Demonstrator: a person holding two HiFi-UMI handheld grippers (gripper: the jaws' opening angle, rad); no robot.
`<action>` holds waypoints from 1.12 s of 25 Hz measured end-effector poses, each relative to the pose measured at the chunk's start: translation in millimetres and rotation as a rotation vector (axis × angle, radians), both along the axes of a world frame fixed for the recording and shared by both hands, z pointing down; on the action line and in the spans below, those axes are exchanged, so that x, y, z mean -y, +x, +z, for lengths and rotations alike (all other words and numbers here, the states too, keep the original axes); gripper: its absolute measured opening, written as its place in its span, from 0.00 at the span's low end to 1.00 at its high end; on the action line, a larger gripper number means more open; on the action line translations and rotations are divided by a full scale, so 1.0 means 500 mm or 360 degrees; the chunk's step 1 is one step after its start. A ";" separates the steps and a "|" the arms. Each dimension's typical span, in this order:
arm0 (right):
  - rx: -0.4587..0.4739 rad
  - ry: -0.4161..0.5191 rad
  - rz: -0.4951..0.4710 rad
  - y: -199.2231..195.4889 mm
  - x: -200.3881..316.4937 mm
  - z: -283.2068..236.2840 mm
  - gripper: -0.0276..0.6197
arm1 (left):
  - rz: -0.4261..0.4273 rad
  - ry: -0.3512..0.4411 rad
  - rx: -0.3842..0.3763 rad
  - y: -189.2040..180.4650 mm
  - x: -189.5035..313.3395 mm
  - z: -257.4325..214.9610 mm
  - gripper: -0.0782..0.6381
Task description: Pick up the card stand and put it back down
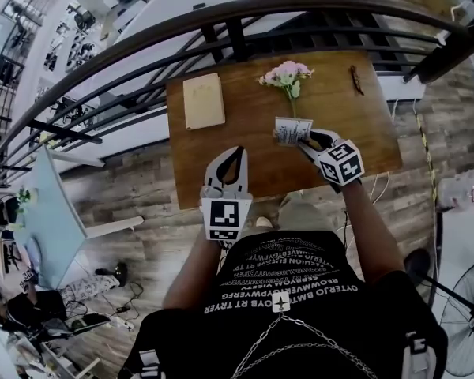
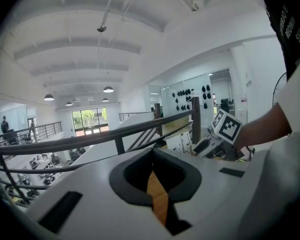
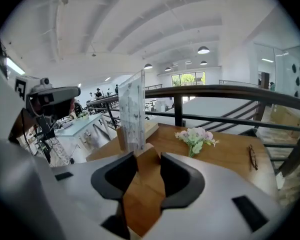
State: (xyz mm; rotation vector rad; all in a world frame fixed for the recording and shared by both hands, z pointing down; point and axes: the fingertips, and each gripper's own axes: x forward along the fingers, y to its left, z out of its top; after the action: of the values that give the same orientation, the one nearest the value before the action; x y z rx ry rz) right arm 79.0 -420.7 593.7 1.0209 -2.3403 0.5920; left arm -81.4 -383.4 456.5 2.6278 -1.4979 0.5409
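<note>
Toward the right half of the wooden table [image 1: 245, 164], just in front of the pink flowers [image 1: 287, 75], the card stand [image 1: 291, 130] stands upright at the tips of the right gripper [image 1: 308, 139]. Seen along that gripper's own jaws, the 2 dark pads [image 3: 112, 176] stand fairly wide apart with the near end of the stand's wooden base between their tips, and the clear panel rises just left of centre. I read this as a clamp on the base, not an empty claw. No view shows whether the base already touches the tabletop. The left gripper [image 1: 238, 151] hangs over the near table edge, well apart from the stand, its jaws together on nothing. The main risk, as I judge it, lies in the hold. Only 1 end of the base is pinched, so the tall panel can lever the stand round in the pads. A release with the base tilted or clear of the wood would let it topple, likely toward the flowers. Setting it down too hard could jolt the card in its slot. Opening the jaws too little could drag the stand along as the gripper backs away.
</note>
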 end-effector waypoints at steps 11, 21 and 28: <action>-0.0026 -0.0170 -0.0070 0.032 0.017 0.213 0.29 | -0.0029 -0.0038 0.0089 0.058 0.073 0.013 0.14; -0.0110 -0.0269 -0.0256 0.007 0.012 0.371 0.29 | -0.0125 -0.0164 0.0122 0.062 0.114 0.079 0.14; -0.0188 -0.0157 -0.0392 0.000 -0.002 0.406 0.30 | -0.0141 -0.0187 0.0117 0.068 0.121 0.097 0.14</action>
State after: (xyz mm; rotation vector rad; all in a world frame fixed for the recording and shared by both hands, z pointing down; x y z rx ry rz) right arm 79.1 -419.9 796.8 0.6911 -2.2636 0.5298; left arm -47.4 -443.8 505.2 2.4664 -1.5435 0.7010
